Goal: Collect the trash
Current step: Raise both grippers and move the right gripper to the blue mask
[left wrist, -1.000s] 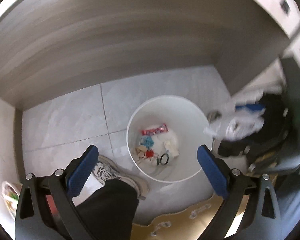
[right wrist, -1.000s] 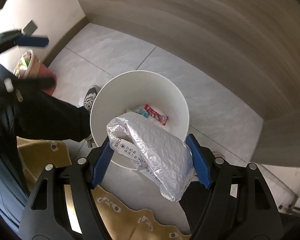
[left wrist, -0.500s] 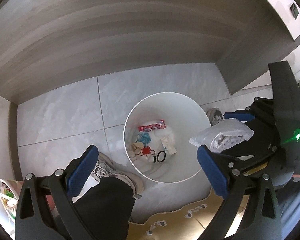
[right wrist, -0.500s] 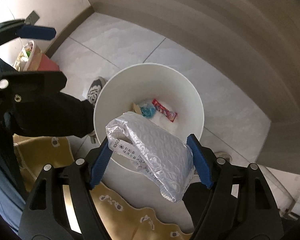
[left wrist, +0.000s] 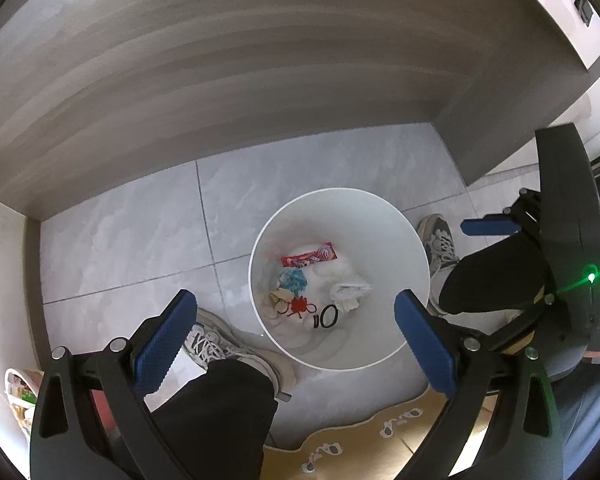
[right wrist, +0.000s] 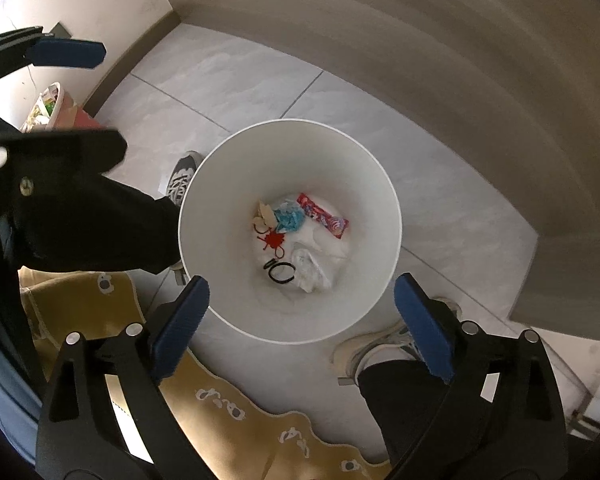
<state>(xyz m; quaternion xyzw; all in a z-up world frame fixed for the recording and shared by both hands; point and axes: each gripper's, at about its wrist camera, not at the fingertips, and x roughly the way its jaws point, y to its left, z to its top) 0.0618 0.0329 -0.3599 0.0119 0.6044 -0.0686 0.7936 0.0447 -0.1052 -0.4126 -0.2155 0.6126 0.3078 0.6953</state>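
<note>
A white round bin point(left wrist: 404, 240) point(right wrist: 380, 208) stands on the grey tiled floor right below both grippers. At its bottom lie a red wrapper point(right wrist: 324, 216), a blue scrap point(right wrist: 288, 218), a red tangle point(right wrist: 274, 240), black rings point(right wrist: 280, 270) and a crumpled whitish piece point(right wrist: 310, 268). My right gripper point(right wrist: 300, 284) points straight down over the bin; its jaws are opening and nothing is between them. The silver bubble bag is out of its grasp, and I cannot pick it out in the bin. My left gripper point(left wrist: 294, 296) hangs open and empty above the bin's near rim.
The person's pale sneakers point(left wrist: 220, 344) point(right wrist: 380, 350) and black trouser legs point(left wrist: 212, 412) flank the bin. A yellow patterned rug point(right wrist: 228, 404) lies at its near side. A grey wood-grain panel point(left wrist: 220, 72) rises behind. A small bag of packets point(left wrist: 18, 396) sits by the wall.
The right gripper's jaws spread wide and the silver bubble bag left them. The left gripper stays open over the bin.
</note>
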